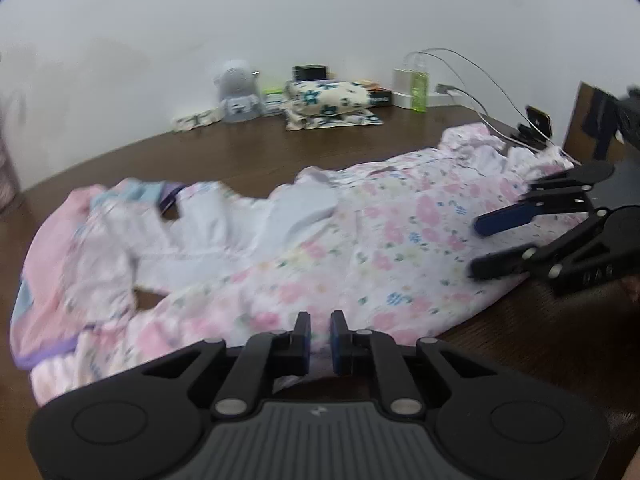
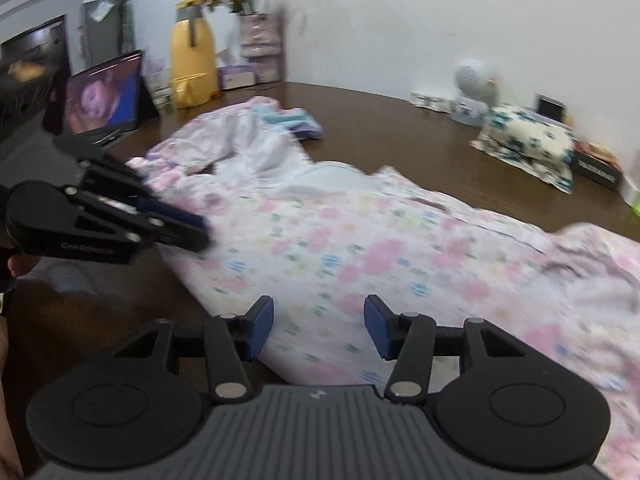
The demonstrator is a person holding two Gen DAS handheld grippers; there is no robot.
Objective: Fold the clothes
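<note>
A pink and white floral garment [image 1: 360,248] lies spread across the dark wooden table [image 1: 240,156]; it also shows in the right wrist view [image 2: 360,248]. My left gripper [image 1: 320,334] is at the garment's near hem with its jaws almost closed, and cloth sits in the narrow gap. It shows from the side in the right wrist view [image 2: 196,232], low over the cloth edge. My right gripper [image 2: 319,328] is open and hovers over the near hem. It also shows in the left wrist view [image 1: 476,248], open above the cloth's right part.
A folded floral bundle [image 1: 328,104], a small grey fan [image 1: 238,92], boxes, a green bottle [image 1: 419,88] and cables stand along the back wall. A tablet [image 2: 104,96], a yellow jug [image 2: 192,64] and flowers stand at the table's far left.
</note>
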